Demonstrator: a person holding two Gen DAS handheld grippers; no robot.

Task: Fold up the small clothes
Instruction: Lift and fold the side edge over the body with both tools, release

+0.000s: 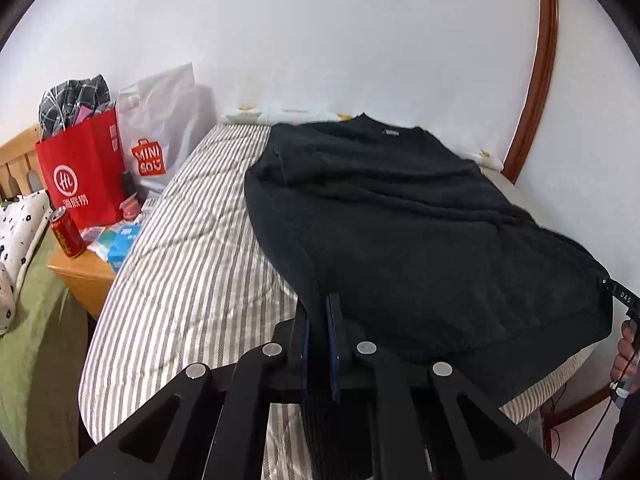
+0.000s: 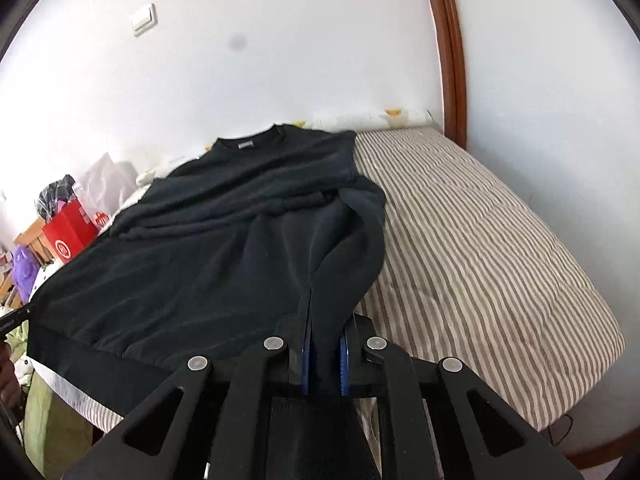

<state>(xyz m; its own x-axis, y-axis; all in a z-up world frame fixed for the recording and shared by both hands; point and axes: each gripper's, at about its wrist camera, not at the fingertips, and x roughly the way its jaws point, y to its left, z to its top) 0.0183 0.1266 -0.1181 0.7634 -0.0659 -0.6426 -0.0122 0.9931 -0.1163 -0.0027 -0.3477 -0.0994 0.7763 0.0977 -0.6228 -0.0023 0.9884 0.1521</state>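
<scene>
Left wrist view: black sweater [image 1: 400,216] spread on striped bed [image 1: 192,264], collar toward the white wall [image 1: 360,40], both sleeves folded in over the body. Left gripper [image 1: 318,320] closed on the near left corner of the hem, fabric pinched between blue fingers [image 1: 334,344] and raised a little off the bed. At the right edge, part of the other gripper and a hand [image 1: 626,356] with a cable. Beside the bed on the left, a wooden nightstand [image 1: 84,280] with red bag [image 1: 80,172], white bag [image 1: 160,120], red can [image 1: 68,236] and small packets. Further left, a green cover [image 1: 36,360] and a spotted pillow [image 1: 20,232].

Right wrist view: right gripper [image 2: 325,344] also closed, gripping the near right corner of the hem between blue fingers [image 2: 344,360]; cloth pulled up into a ridge from the fingers toward the folded right sleeve. Rest of the sweater flat on the bed, a grey label inside the collar. Right of the sweater, bare striped bed. Wooden frame [image 2: 452,60] curving up along the wall, light switch [image 2: 144,19] on the wall at upper left.
</scene>
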